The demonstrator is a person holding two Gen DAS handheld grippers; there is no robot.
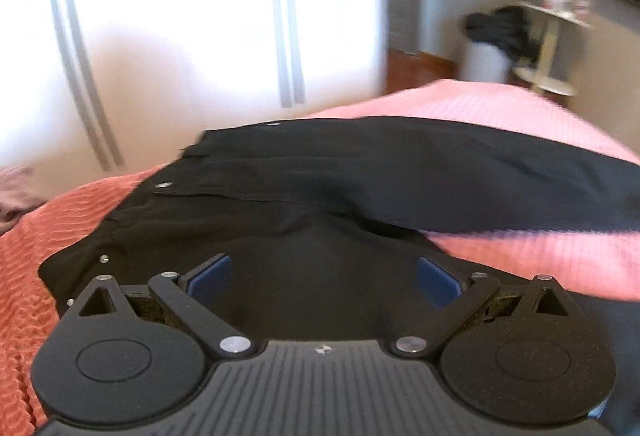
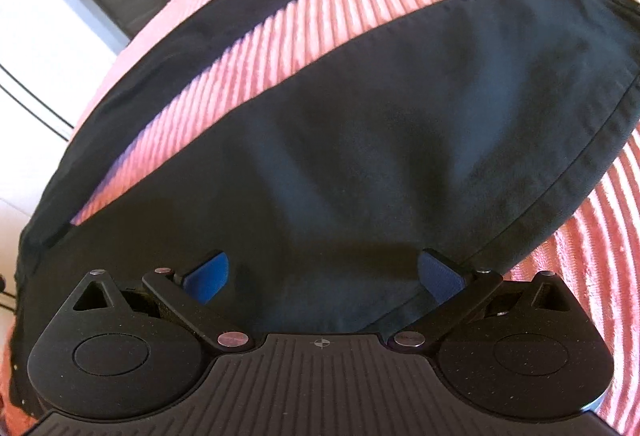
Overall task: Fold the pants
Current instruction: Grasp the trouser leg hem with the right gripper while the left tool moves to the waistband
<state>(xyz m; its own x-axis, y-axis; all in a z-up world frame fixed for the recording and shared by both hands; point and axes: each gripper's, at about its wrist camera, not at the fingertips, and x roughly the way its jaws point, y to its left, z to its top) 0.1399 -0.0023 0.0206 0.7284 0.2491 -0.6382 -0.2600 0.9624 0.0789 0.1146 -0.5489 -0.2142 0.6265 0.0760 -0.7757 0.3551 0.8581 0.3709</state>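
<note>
Black cotton pants (image 1: 360, 171) lie spread across a ribbed pink bedspread (image 1: 500, 103), filling the middle of both views. In the left wrist view the waistband with its metal snaps runs down the left of the frame, and the left gripper (image 1: 324, 278) hovers low over the crotch, its blue pads (image 1: 210, 276) spread wide apart with nothing between them. In the right wrist view one leg fills the centre and the other runs along the upper left, a strip of bedspread showing between them. The right gripper (image 2: 323, 272) sits over the nearer leg close to its hemmed edge, fingers likewise released and holding nothing.

No fold looks started yet, to my eye. The risk from here is a shallow pinch: either gripper could catch only the top layer of fabric, so the leg would peel open instead of lifting whole. The ribbed cover might also be nipped along with the cloth and dragged up. If the two sides lift unevenly, the legs would land crooked.
</note>
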